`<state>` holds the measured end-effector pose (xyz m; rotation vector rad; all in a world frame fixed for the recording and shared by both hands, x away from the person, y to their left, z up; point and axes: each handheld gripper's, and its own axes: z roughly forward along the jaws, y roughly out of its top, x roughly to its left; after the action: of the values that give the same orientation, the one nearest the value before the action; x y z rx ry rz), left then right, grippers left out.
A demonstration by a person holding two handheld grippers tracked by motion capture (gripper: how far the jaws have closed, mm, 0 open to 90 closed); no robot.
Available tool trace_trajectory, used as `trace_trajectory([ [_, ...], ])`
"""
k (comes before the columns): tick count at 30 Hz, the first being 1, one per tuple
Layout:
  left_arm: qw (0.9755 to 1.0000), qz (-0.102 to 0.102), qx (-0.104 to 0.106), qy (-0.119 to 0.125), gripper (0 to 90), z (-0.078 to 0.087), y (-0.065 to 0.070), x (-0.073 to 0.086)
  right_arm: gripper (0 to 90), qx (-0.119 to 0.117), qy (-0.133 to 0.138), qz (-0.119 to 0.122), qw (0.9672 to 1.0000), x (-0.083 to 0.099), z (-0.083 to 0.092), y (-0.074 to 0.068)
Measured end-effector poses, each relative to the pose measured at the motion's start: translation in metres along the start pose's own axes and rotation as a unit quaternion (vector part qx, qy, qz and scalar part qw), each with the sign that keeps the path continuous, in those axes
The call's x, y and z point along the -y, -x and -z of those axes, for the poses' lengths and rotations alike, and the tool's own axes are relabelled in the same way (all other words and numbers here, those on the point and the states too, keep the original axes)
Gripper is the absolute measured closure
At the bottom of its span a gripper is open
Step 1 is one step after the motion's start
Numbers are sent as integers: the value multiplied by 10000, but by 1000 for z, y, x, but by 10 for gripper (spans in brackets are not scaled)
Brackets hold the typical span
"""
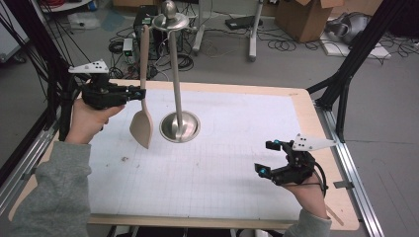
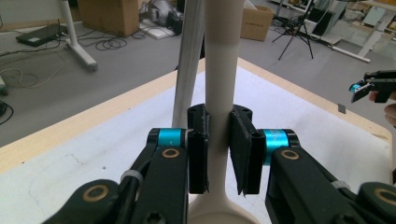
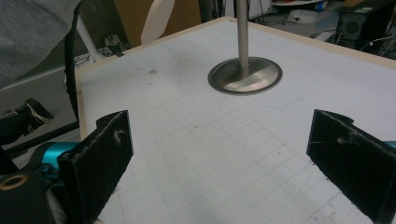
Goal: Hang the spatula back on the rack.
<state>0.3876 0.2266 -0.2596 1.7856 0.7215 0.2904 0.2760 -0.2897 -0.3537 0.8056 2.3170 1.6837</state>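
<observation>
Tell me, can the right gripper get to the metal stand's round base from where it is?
Probably yes. The right gripper is open and empty, and only bare white mat lies between it and the metal stand. The wooden spatula hangs on the stand's far side, held by the left gripper.

A cardboard box (image 1: 309, 17) sits on the floor at about one o'clock beyond the table (image 1: 316, 123). Tangled cables (image 1: 284, 44) lie beside it; at twelve o'clock stands what may be a computer tower (image 1: 143, 22).
</observation>
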Motion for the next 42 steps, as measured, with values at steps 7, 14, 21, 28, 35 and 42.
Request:
trace_trajectory([
  [7, 9996, -34, -123, 255, 762, -5, -1, -1, 62, 11, 36, -27, 10000, 1, 2, 1],
  [14, 9993, -55, -184, 312, 764, -4, 0, -3, 62, 6, 31, -23, 10000, 1, 2, 0],
  [21, 9985, -396, -349, 167, 587, -2, 9, -1, 62, 15, 4, -37, 10000, 2, 1, 1],
  [28, 9963, -729, -446, 8, 285, 0, 17, 8, 62, 17, 31, -28, 10000, 2, 2, 1],
  [35, 9964, -515, -627, 245, 122, 17, 16, 18, 62, 16, -12, -13, 10000, 1, 0, 0],
  [42, 9953, -475, -718, 436, 114, 38, 19, 29, 62, 19, -44, -34, 10000, 1, -2, 1],
])
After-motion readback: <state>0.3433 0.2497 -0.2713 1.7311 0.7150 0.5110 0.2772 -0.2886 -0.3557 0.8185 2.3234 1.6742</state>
